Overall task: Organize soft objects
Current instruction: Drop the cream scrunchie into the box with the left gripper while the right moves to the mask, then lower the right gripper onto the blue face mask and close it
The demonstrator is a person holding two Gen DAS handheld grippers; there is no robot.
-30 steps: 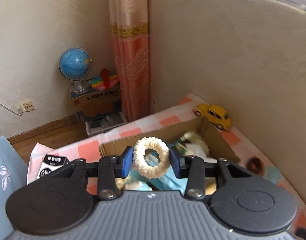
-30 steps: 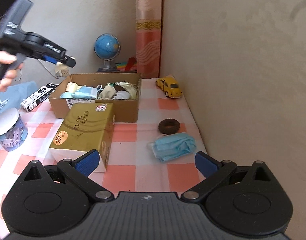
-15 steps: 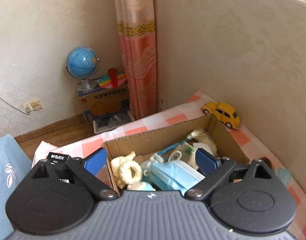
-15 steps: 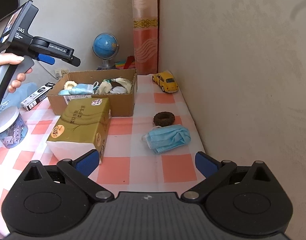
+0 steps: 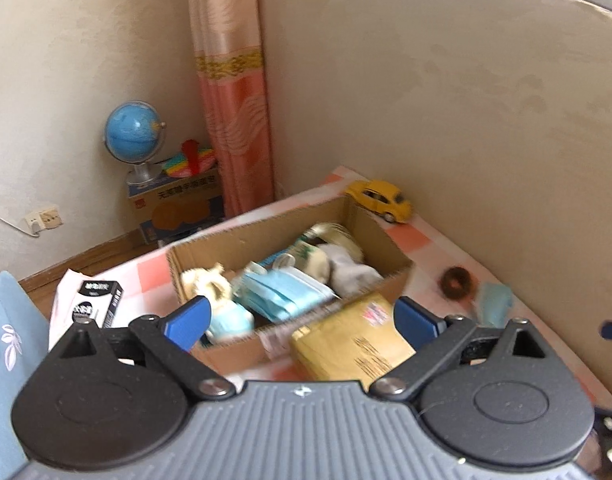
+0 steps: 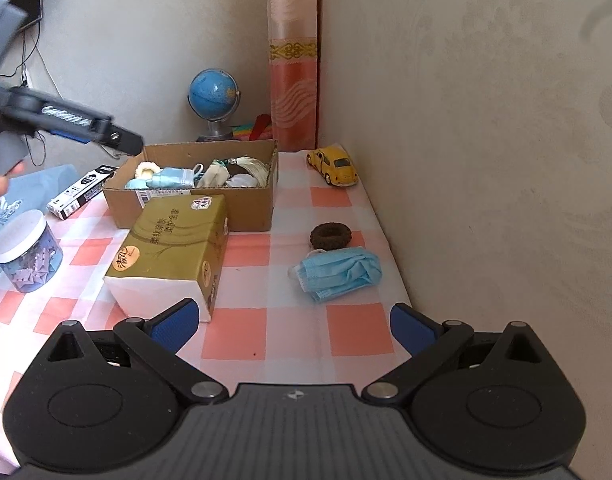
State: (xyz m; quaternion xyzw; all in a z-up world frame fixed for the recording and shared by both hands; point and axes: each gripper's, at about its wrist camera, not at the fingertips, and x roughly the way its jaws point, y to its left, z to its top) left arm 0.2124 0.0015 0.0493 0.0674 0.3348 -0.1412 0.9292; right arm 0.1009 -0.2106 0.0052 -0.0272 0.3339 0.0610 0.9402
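Checked tablecloth [image 6: 266, 332] in wall corner; curtain [image 6: 293, 80], globe [image 6: 214, 92] behind. Box [image 6: 250, 208] contents blurred. Left gripper [image 5: 302, 320] opening, empty; right gripper [image 6: 292, 322] apart, empty.

Soft, even daylight fills both views, with faint shadows. The left wrist view is smeared by motion blur across the brown cardboard box [image 5: 290, 248]; the right is sharp. Fisheye bending curves the walls at the edges.

You're in a lived-in room of a home: a worktop [image 6: 290, 332] under a pink-checked cloth is pushed into the corner of papered walls, a peach curtain [image 6: 293, 56] hangs behind its far edge, and a globe [image 6: 214, 90] sits beyond it (on a printed carton, by a wall socket [image 5: 42, 219]).
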